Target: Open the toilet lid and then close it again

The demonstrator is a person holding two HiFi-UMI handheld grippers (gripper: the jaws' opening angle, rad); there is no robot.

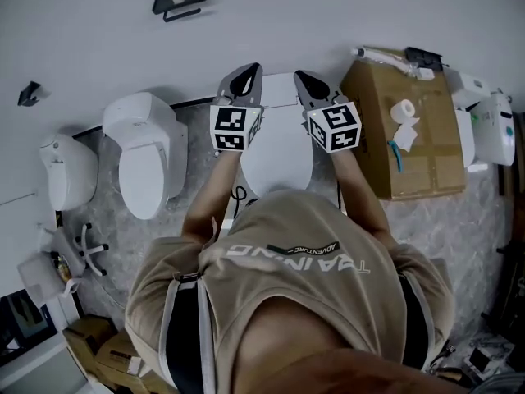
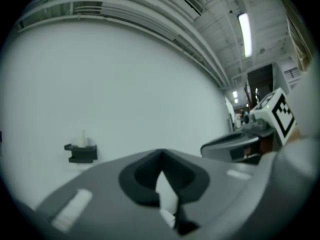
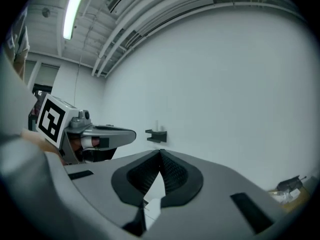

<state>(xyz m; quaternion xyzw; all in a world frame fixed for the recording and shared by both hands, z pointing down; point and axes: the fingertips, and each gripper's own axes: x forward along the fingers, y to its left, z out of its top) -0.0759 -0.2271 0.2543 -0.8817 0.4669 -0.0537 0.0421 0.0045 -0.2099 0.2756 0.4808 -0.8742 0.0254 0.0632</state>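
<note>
The white toilet (image 1: pixel 277 156) stands against the wall right in front of the person, and its smooth oval lid (image 1: pixel 279 138) looks down. Both grippers are held above it, pointing at the wall. My left gripper (image 1: pixel 250 71) hovers over the left of the tank, jaws together, holding nothing. Over the right of the tank my right gripper (image 1: pixel 300 75) is also shut and empty. In the left gripper view the left gripper (image 2: pixel 161 156) faces bare wall, with the right gripper (image 2: pixel 260 129) beside it. The right gripper view shows the right gripper (image 3: pixel 161 154) and the left gripper (image 3: pixel 92 134).
A second toilet (image 1: pixel 148 158) and another white fixture (image 1: pixel 66 171) stand to the left. A cardboard box (image 1: pixel 410 138) with a paper roll (image 1: pixel 403 109) on it sits close on the right. A black holder (image 1: pixel 176 2) is fixed to the wall above.
</note>
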